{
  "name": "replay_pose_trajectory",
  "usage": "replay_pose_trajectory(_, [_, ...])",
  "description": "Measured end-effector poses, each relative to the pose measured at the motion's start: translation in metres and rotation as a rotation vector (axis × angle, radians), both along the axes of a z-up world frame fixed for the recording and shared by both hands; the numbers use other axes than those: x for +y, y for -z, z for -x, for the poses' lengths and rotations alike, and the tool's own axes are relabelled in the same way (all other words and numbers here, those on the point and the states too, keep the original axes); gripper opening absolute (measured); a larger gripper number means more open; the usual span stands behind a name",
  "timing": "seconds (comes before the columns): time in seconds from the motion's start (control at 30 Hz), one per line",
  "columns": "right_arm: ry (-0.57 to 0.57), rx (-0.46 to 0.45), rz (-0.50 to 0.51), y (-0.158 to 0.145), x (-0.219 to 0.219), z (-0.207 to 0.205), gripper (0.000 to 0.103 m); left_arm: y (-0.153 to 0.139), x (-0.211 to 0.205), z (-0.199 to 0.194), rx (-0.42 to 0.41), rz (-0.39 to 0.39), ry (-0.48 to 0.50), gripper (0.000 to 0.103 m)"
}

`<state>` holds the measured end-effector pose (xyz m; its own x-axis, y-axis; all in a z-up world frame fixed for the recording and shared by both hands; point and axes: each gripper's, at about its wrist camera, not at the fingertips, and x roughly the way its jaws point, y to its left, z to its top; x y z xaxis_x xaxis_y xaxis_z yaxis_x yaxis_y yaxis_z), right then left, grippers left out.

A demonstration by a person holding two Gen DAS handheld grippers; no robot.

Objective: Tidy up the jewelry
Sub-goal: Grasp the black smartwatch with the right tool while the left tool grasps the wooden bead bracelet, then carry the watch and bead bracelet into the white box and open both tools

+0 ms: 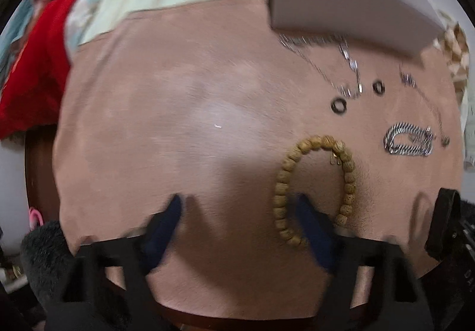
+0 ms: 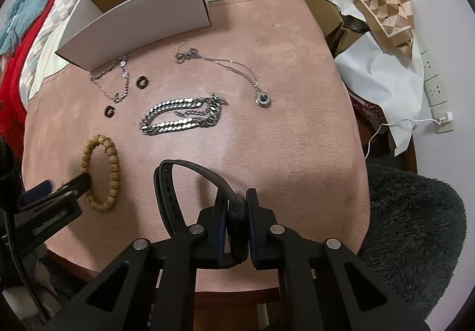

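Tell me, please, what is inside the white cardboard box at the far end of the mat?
Inside the white cardboard box only bare brown inner walls show; no jewelry is visible. Its front wall covers the floor, so whatever lies there cannot be seen.

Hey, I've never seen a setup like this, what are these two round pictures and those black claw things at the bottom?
Each picture comes from a fisheye camera on a hand-held two-finger gripper; a person holds one in each hand. The left view shows the left gripper open, one finger inside a wooden bead bracelet. The right view shows the right gripper shut on a black watch, its strap looping forward. On the pink cloth lie a thick silver chain, a pendant necklace, a thin silver chain and two small dark rings. Behind them stands an open white box.
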<state>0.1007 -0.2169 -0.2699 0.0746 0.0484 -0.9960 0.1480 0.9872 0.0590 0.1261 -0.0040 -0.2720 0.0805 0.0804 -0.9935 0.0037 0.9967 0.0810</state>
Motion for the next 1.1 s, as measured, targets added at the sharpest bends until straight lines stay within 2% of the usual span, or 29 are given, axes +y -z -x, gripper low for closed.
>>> replay_pose_trajectory(0.03, [-0.003, 0.002, -0.004, 0.001, -0.003, 0.000, 0.013, -0.002, -0.003, -0.002, -0.012, 0.000, 0.016, 0.053])
replay_pose_trajectory(0.1, [0.003, 0.004, -0.011, 0.001, -0.004, 0.003, 0.013, -0.004, -0.009, -0.004, -0.021, 0.029, 0.048, 0.026])
replay_pose_trajectory(0.13, [0.003, 0.004, -0.015, 0.000, -0.004, 0.002, 0.013, -0.005, -0.012, -0.005, -0.019, 0.042, 0.061, 0.008])
replay_pose_trajectory(0.33, [0.001, -0.023, -0.030, -0.007, -0.009, -0.004, 0.013, -0.020, -0.017, -0.003, -0.053, 0.076, 0.081, 0.006])
replay_pose_trajectory(0.6, [-0.005, -0.096, -0.075, -0.038, -0.007, -0.013, 0.013, -0.077, -0.009, 0.001, -0.145, 0.144, 0.072, 0.006])
replay_pose_trajectory(0.7, [-0.012, -0.127, -0.088, -0.052, -0.004, -0.020, 0.013, -0.090, -0.005, -0.005, -0.188, 0.161, 0.077, 0.006])
replay_pose_trajectory(0.87, [-0.013, -0.185, -0.124, -0.079, -0.008, -0.044, 0.013, -0.123, -0.008, -0.029, -0.251, 0.198, 0.096, 0.006])
replay_pose_trajectory(1.1, [-0.049, -0.288, -0.127, -0.118, -0.002, -0.101, 0.013, -0.172, -0.010, -0.074, -0.333, 0.285, 0.109, 0.006])
